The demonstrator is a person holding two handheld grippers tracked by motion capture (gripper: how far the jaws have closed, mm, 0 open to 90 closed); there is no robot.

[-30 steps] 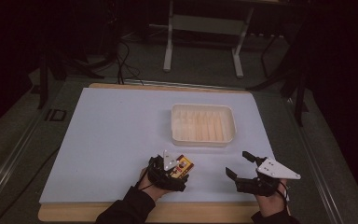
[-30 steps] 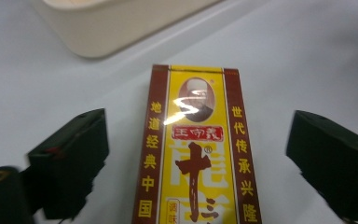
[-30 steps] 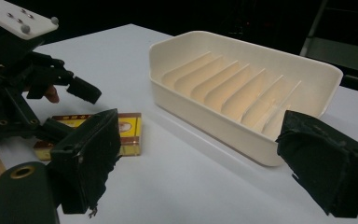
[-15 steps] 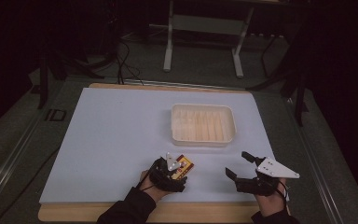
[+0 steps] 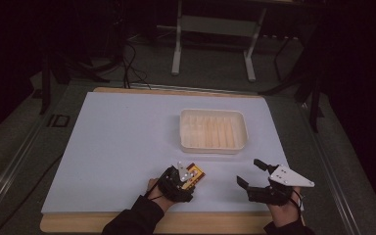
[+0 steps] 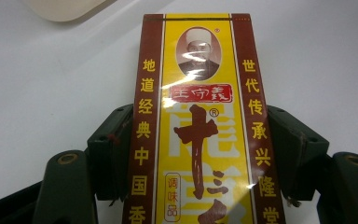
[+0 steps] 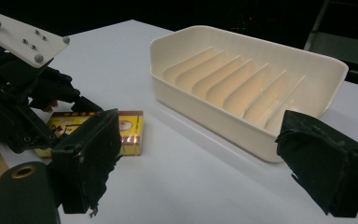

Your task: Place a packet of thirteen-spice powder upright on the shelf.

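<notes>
Nearest the table's front edge: your left gripper (image 5: 186, 177), jaws just closed in on a flat yellow-and-brown packet (image 6: 198, 121), one black pad pressed against each long side of it. The packet lay flat on the white table (image 5: 122, 142), printed face up, its far end sticking out beyond the jaws toward the tray; in the right gripper view it showed as a small box (image 7: 121, 130) lying beside your left hand. Level with it, off to the right and well apart: your right gripper (image 5: 252, 172), jaws spread wide with nothing between them, grey three-cornered plate on top, resting low over the table near the front edge. Farther back, past both grippers: one cream plastic tray (image 5: 213, 147), oblong with rounded corners, a row of raised ribs across its floor, nothing in it, standing near the middle of the table to the right. Beyond the table: dark floor, cables and a pale metal stand (image 5: 177, 54).
</notes>
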